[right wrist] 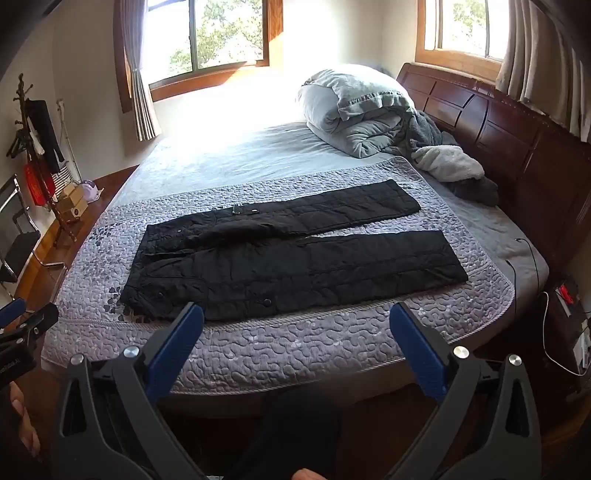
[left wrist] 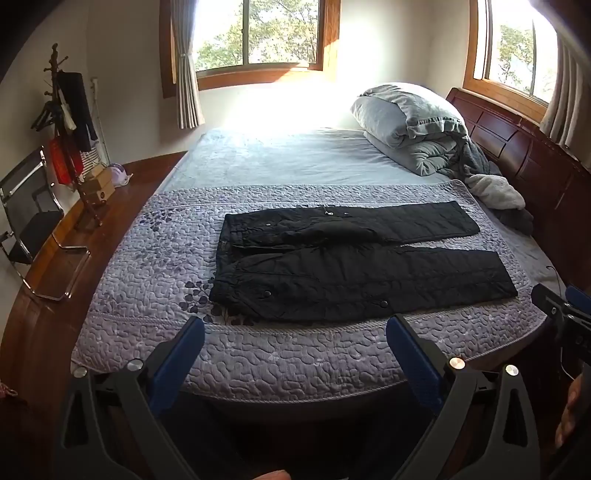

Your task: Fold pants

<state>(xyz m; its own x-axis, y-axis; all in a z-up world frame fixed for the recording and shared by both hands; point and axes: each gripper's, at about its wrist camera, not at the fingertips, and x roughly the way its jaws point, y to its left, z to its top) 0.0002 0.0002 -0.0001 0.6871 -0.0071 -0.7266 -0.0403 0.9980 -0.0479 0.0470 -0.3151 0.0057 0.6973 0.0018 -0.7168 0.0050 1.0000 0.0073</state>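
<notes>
Nothing folded yet: the black quilted pants (left wrist: 354, 262) lie flat on the lilac quilted bedspread (left wrist: 280, 358) at twelve o'clock, legs apart, while left gripper (left wrist: 295, 325) and right gripper (right wrist: 297, 314) hover spread wide, empty.

Bright sun pours through the window (left wrist: 258, 33) at 12 o'clock and makes white glare on the bed (left wrist: 288, 110), while the bent corners go dark.

Sun glare whites out the far bed (left wrist: 280, 110) under the window, the right claw (left wrist: 565, 314) is cut off by the left view's edge, and items on the coat rack (left wrist: 68, 122) are too small to identify.
</notes>
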